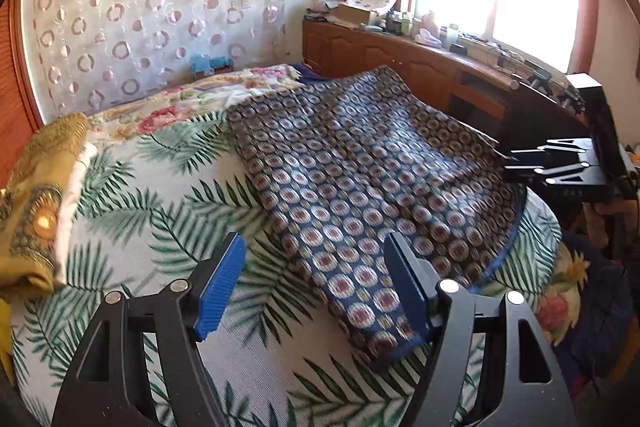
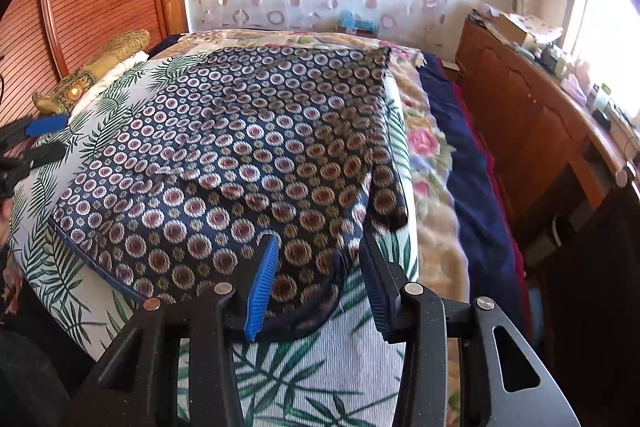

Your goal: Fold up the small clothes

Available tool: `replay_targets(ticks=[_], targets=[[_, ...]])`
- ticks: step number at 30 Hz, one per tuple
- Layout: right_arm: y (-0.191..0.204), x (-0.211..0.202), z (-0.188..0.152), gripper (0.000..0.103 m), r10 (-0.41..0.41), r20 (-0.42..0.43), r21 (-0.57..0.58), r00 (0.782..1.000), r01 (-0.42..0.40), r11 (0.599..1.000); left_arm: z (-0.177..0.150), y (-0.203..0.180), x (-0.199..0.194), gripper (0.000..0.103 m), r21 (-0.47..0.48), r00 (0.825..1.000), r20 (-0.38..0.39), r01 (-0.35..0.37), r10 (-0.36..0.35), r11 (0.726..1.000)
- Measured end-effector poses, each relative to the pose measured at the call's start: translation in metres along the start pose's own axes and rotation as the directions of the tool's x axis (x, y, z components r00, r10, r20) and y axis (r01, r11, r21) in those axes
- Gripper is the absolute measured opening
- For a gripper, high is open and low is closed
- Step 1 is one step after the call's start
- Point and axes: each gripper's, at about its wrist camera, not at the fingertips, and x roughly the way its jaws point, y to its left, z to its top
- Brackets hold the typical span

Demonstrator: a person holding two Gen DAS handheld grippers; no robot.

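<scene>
My L tool hangs w/ jaws spread wide, nothing gripped, over the near corner of the navy patterned garment, which lies flat on the palm-leaf sheet of the bed. My R tool sits at the garment's opposite near corner, hem between its blue pads; jaws partly apart, not pinching the cloth. A mustard cloth is bunched beside the garment, toward the headboard.

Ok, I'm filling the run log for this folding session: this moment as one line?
garment: patterned shorts spread flat on bed | left gripper: open at leg hem | right gripper: open over near edge | fold: not started
</scene>
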Motion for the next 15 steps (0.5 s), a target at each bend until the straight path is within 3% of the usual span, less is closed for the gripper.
replay_targets(ticks=[6, 8, 9, 12, 15], targets=[[-0.007, 0.004, -0.013, 0.042, -0.001, -0.005, 0.039, 1.0, 0.001, 0.999, -0.012, -0.002, 0.005, 0.073, -0.012, 0.999, -0.033, 0.016, -0.016, 1.0], [-0.009, 0.005, -0.013, 0.009, 0.011, 0.006, 0.047, 1.0, -0.012, 0.999, -0.013, -0.001, 0.008, 0.073, -0.02, 0.999, -0.041, 0.012, -0.013, 1.0], [-0.009, 0.004, -0.013, 0.004, 0.024, 0.016, 0.052, 1.0, -0.025, 0.998, -0.014, -0.001, 0.01, 0.073, -0.026, 0.999, -0.043, 0.011, -0.013, 1.0], [-0.011, -0.008, -0.013, 0.002, 0.024, 0.09, 0.067, 0.996, -0.03, 0.997, -0.016, 0.0, 0.013, 0.073, -0.04, 0.998, -0.051, 0.018, -0.02, 0.999], [-0.021, -0.015, -0.016, 0.002, -0.053, 0.089, 0.129, 0.995, 0.041, 0.991, -0.019, 0.003, 0.017, 0.073, -0.064, 0.997, -0.064, 0.031, -0.035, 0.997]])
